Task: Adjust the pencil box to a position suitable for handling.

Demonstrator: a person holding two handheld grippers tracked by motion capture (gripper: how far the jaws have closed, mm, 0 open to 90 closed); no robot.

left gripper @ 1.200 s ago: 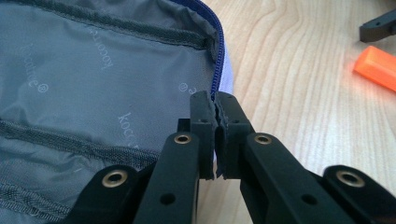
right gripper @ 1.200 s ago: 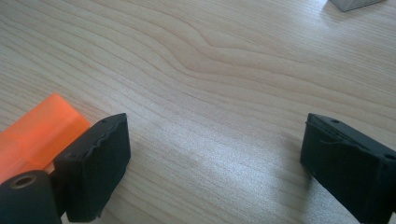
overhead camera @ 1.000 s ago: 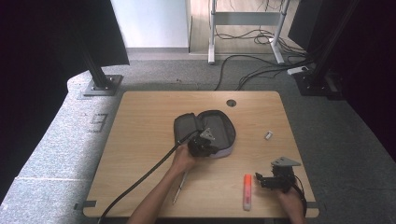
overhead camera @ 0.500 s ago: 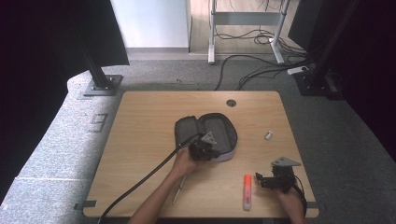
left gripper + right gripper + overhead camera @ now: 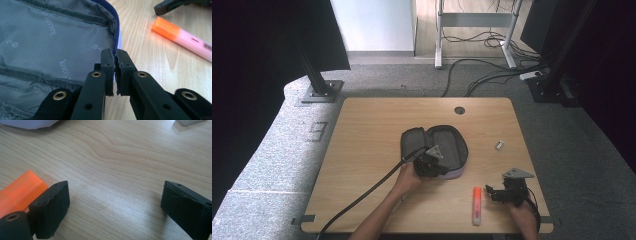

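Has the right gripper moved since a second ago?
No. The right gripper sits in the same spot just right of the orange highlighter near the table's front edge, its jaws wide open.

- A small grey block (image 5: 499, 145) lies on the wooden table (image 5: 367, 130), toward its right edge;
- cables (image 5: 492, 75) trail across grey carpet beyond;
- a black stand base (image 5: 321, 91) sits far left.

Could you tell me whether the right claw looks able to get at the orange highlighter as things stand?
Probably yes: the right claw is open, and the highlighter lies right beside it on bare table with nothing between them.
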